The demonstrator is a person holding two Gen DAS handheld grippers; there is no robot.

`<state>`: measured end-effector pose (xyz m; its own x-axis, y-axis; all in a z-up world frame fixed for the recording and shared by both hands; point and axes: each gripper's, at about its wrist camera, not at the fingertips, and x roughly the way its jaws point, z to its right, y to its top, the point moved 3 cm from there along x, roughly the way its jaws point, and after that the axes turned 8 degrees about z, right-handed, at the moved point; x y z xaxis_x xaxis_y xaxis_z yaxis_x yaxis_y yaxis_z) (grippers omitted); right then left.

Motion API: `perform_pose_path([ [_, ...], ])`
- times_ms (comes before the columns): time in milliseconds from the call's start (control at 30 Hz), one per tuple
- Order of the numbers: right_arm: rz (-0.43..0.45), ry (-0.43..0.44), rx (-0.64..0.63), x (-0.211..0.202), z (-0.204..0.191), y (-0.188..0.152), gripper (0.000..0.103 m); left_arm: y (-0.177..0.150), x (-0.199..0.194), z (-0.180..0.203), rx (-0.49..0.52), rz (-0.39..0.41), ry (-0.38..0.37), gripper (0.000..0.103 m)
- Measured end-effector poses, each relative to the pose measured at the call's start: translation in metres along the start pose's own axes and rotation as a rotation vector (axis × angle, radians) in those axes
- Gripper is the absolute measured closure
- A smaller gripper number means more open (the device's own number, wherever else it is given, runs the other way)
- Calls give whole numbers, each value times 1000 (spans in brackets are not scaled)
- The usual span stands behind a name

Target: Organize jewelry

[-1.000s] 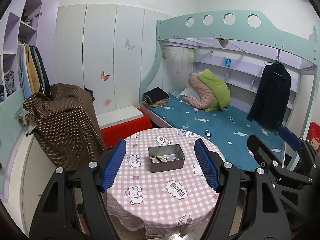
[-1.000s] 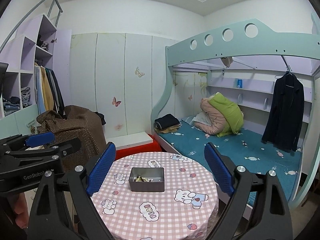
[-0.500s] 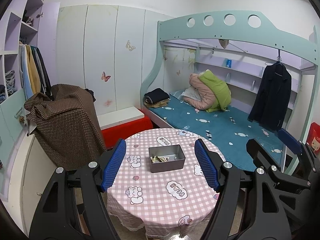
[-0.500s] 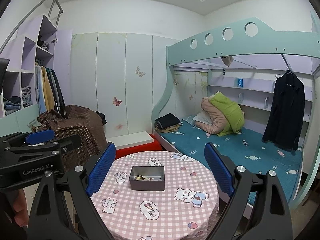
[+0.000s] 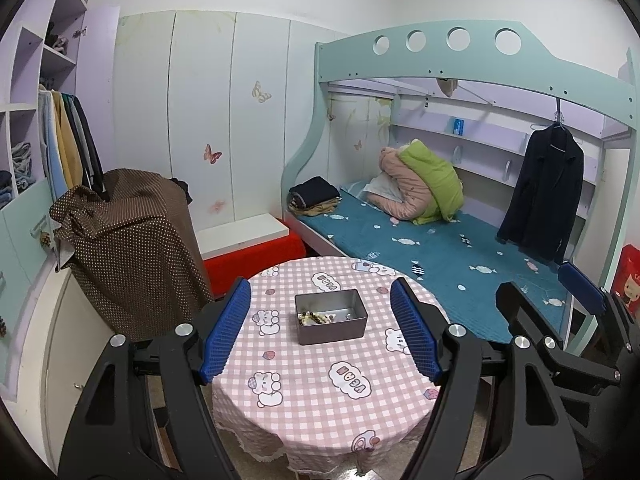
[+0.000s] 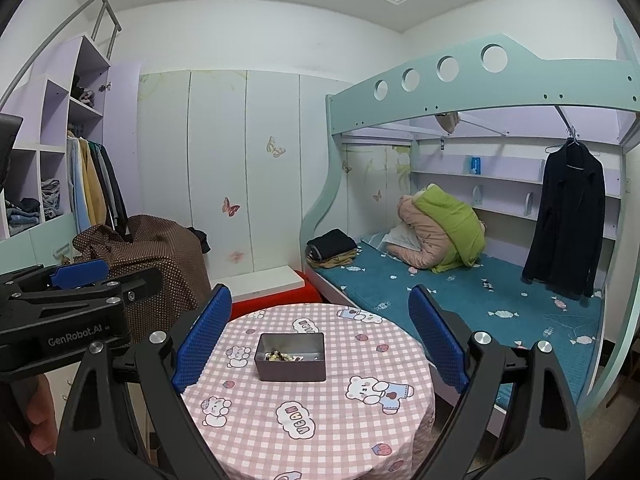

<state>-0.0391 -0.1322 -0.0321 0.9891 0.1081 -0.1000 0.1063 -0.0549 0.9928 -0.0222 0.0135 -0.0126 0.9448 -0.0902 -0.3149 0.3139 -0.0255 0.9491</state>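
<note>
A grey metal box (image 5: 331, 322) stands on a round table with a pink checked cloth (image 5: 320, 380). Beads and small jewelry pieces (image 5: 316, 317) lie in its left part. The box (image 6: 291, 357) and the jewelry (image 6: 280, 357) also show in the right wrist view, on the same table (image 6: 312, 412). My left gripper (image 5: 320, 332) is open and empty, held back from the table with the box between its blue fingers. My right gripper (image 6: 320, 336) is open and empty, also short of the table. Each gripper shows at the edge of the other's view.
A bunk bed with a blue mattress (image 5: 440, 248) stands right of the table, with a dark coat (image 5: 544, 196) hanging from it. A brown dotted cover (image 5: 128, 248) drapes furniture at the left. A red and white bench (image 5: 252, 244) sits behind the table.
Both views have shifted slightly; the table and box sit much as before. Both grippers stay open.
</note>
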Motion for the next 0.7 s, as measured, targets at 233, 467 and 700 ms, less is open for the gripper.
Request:
perform_pose_path([
  [233,17,-16,4,-5,2,3,8,-3,-2,-1,-9,-2,-2,25],
  [467,20,-19,-4,-6,0,3,8,-5,-2,-3,-10,-11,-4,25],
  [700,17,-21,-5,-5,0,3,8,-7,-2,-6,-12,-16,-3,22],
])
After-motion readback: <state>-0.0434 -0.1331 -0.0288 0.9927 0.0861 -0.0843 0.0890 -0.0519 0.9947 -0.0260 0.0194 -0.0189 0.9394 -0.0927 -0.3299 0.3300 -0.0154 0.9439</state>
